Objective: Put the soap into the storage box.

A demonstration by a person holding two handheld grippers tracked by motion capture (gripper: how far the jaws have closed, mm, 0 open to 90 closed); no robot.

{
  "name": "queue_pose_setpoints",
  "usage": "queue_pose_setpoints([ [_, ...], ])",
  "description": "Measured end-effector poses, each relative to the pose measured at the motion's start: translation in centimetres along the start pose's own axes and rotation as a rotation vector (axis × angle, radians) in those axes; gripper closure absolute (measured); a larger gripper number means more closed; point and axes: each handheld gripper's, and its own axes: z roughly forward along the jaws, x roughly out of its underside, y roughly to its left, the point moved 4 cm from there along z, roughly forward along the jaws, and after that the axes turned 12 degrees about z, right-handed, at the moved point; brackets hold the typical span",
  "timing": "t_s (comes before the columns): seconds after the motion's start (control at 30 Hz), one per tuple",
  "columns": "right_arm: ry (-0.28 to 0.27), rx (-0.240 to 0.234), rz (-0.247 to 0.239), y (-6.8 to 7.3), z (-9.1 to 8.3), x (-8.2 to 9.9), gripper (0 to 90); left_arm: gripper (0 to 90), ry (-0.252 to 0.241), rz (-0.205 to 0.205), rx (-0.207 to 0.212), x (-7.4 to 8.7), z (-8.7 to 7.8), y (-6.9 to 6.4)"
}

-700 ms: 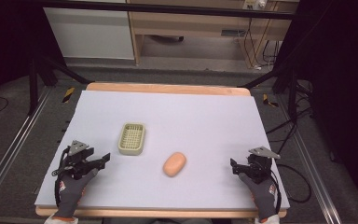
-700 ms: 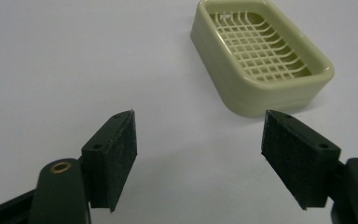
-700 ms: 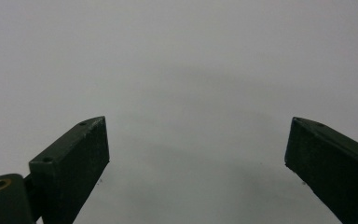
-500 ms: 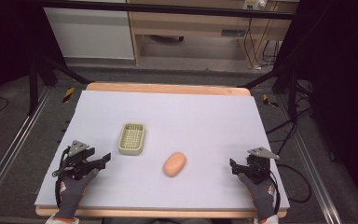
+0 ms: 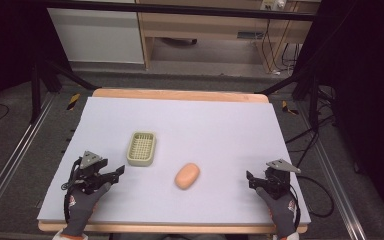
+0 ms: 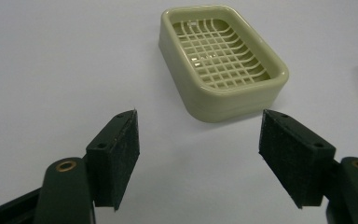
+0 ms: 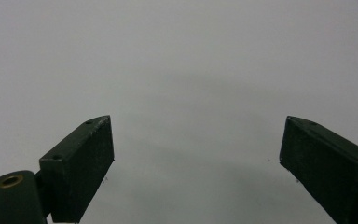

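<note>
The left gripper rests low over the near left part of the bench, and its fingers are spread wide with nothing between them, touching nothing. In the left gripper view the pale green soap dish lies just ahead of the fingers, a little toward the right one, apart from both pads; its gridded floor is bare. From the high view the soap dish sits left of the bench's middle, and the peach-coloured soap bar lies on the surface near it, to its right and closer to the person, not touching it. The right gripper sits near the right front edge of the bench, well apart from the soap bar; its fingers also stand wide apart over bare white surface, gripping nothing.
</note>
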Motion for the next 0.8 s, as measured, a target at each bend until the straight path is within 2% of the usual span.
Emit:
queue_pose_setpoints([
  [0.17, -0.005, 0.001, -0.004, 0.1, 0.0, 0.0, 9.8, 27.6, 0.003, 0.015, 0.002, -0.4, 0.0, -0.7],
  [0.37, -0.026, -0.003, 0.003, 0.2, -0.3, -0.2, 9.8, 27.0, -0.007, 0.013, 0.013, -0.8, 0.1, -1.5],
  [0.4, -0.025, -0.004, 0.004, 0.2, -0.3, -0.2, 9.8, 26.9, -0.004, 0.025, 0.022, -0.9, 0.2, -1.8],
  [0.63, -0.017, -0.004, 0.004, 0.3, -0.2, -0.1, 9.8, 26.4, -0.015, 0.036, 0.044, -1.5, 0.5, -2.9],
  [0.7, -0.015, -0.004, 0.003, 0.3, -0.2, -0.1, 9.8, 26.2, -0.013, 0.056, 0.052, -1.8, 0.6, -3.3],
  [0.8, -0.022, -0.001, -0.003, 0.3, -0.3, -0.2, 9.8, 25.9, -0.016, 0.061, 0.058, -2.1, 0.7, -3.6],
])
